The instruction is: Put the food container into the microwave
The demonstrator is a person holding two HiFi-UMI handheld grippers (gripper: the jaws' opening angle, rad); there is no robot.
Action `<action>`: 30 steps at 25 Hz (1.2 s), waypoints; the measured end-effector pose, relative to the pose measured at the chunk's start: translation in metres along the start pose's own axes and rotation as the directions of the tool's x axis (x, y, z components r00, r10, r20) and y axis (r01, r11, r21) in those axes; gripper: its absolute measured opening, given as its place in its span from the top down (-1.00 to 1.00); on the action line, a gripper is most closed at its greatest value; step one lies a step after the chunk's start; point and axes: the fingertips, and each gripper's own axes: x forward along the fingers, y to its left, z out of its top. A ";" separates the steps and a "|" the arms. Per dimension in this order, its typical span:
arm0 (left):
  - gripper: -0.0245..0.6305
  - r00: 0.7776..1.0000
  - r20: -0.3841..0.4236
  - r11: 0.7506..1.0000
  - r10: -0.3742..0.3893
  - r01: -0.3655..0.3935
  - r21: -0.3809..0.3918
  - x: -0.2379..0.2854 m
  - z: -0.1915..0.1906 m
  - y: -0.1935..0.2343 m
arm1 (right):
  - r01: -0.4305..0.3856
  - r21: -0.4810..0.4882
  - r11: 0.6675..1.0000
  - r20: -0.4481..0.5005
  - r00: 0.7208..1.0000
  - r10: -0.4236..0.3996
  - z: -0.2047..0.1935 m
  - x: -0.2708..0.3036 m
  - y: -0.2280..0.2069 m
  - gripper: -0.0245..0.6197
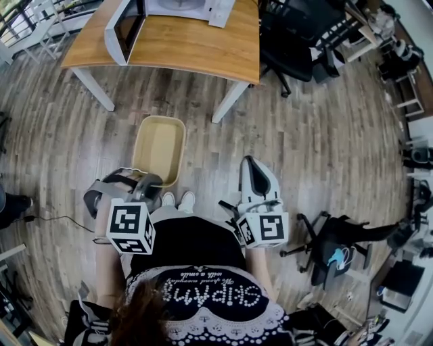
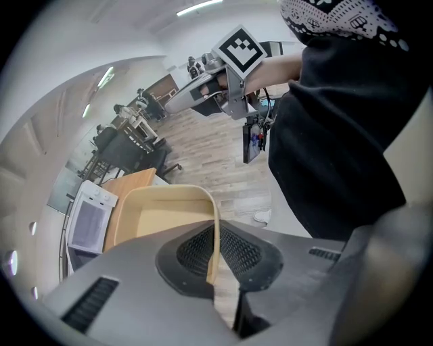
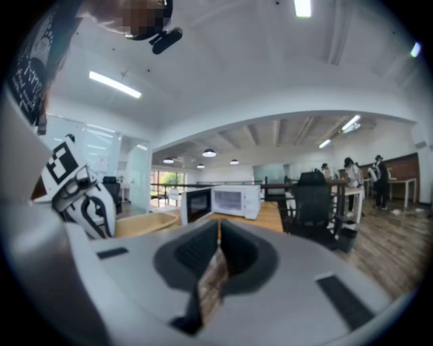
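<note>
So the left gripper is clenched on the near rim of the food container, with the thin wall pinched between its ribbed black pads. The tub hangs out in front of the person over the wood-plank floor, well short of the table. I'm guessing the edge grip is so it can slide in flat. It's a shallow beige rectangle with rounded corners, smooth, plastic by the look of it, and empty. Far ahead on the tan wooden table sits the boxy white microwave, its dark-glass door open to the left, ready. Over on the right, the right gripper is closed on nothing, probably just held out of the way.
</note>
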 end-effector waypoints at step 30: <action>0.79 0.999 -0.024 1.000 -0.026 0.026 -0.003 0.047 -0.031 0.108 | 0.064 0.076 0.995 -0.062 0.996 -0.059 -0.011 0.075 -0.058 0.81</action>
